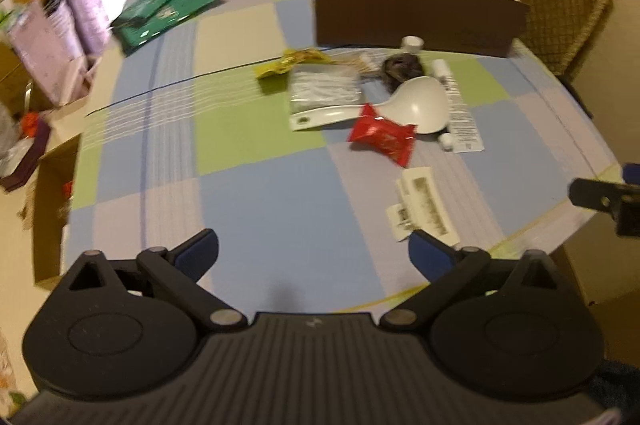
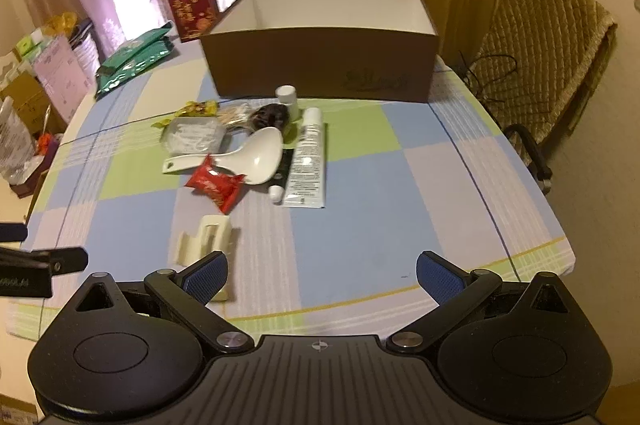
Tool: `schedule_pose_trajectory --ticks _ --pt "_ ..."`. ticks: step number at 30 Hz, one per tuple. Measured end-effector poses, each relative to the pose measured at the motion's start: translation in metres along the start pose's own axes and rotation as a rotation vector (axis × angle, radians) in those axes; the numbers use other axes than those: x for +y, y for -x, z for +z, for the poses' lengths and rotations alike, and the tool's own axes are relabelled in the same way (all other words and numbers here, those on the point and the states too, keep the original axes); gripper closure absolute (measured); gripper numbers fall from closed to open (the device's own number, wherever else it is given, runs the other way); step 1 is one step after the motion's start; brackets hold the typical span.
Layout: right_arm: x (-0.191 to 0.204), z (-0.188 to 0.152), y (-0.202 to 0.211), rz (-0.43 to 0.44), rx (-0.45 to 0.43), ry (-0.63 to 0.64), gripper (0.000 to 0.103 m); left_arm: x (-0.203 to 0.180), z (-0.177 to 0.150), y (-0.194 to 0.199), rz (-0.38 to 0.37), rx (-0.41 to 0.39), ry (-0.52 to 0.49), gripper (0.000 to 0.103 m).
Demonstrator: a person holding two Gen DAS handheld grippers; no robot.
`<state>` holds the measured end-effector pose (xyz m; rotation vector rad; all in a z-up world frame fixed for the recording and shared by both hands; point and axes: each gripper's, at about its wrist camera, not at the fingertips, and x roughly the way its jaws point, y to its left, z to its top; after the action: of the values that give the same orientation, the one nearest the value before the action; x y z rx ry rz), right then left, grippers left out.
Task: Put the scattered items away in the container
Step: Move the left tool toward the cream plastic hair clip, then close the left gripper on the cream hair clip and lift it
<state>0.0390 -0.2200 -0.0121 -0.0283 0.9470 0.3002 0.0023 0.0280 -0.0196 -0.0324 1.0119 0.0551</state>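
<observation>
The left gripper (image 1: 313,255) hovers over the near part of the table with its blue-padded jaws spread wide and nothing between them; the right gripper (image 2: 322,277) is the same, jaws wide apart and empty above the near edge. Just beyond the right gripper's left finger lies a cream plastic clip-like holder (image 2: 204,239), partly hidden by that finger; in the left wrist view the same piece (image 1: 424,205) lies just ahead of the right finger, bearing a printed label. Past it, a red crinkled snack wrapper (image 2: 216,183) rests against the bowl of a white plastic rice spoon (image 2: 244,155), whose handle points left. Beside the spoon on the right lies a white squeeze tube with black print (image 2: 308,161), its flat end towards the gripper. Behind the spoon sit a clear plastic packet of white contents (image 2: 192,137), a yellow-green snack packet (image 2: 196,110), a dark round bundle (image 2: 270,115) and a small white capped bottle (image 2: 287,99), all clustered close together. Further back, just behind the bottle, stands the brown cardboard box with a white interior (image 2: 320,65), open-topped. All of this rests on a checked blue, green and lilac tablecloth (image 2: 380,193). Green foil bags (image 2: 136,59) and a red patterned carton (image 2: 192,5) lie at the far left, and a quilted tan chair (image 2: 536,37) stands to the right.
</observation>
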Motion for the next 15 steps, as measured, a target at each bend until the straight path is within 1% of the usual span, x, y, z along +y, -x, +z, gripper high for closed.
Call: schedule_pose_trajectory --ticks 5,8,10,14,15 --pt "-0.024 0.008 -0.012 0.003 -0.012 -0.037 0.0 -0.014 0.002 -0.009 -0.035 -0.02 -0.047 0.009" --pt "-0.037 0.015 -0.019 0.012 -0.012 -0.045 0.0 -0.02 0.005 -0.018 -0.04 -0.003 -0.073 0.013" --pt "-0.043 0.02 -0.024 0.01 -0.011 -0.033 0.0 -0.024 0.007 -0.025 -0.06 0.012 -0.084 0.022" --pt "-0.053 0.03 -0.038 0.03 0.017 -0.013 0.0 -0.03 0.01 -0.039 -0.093 0.036 -0.087 0.029" --pt "-0.055 0.033 -0.042 0.032 0.025 -0.007 0.0 -0.033 0.01 -0.042 -0.105 0.041 -0.089 0.034"
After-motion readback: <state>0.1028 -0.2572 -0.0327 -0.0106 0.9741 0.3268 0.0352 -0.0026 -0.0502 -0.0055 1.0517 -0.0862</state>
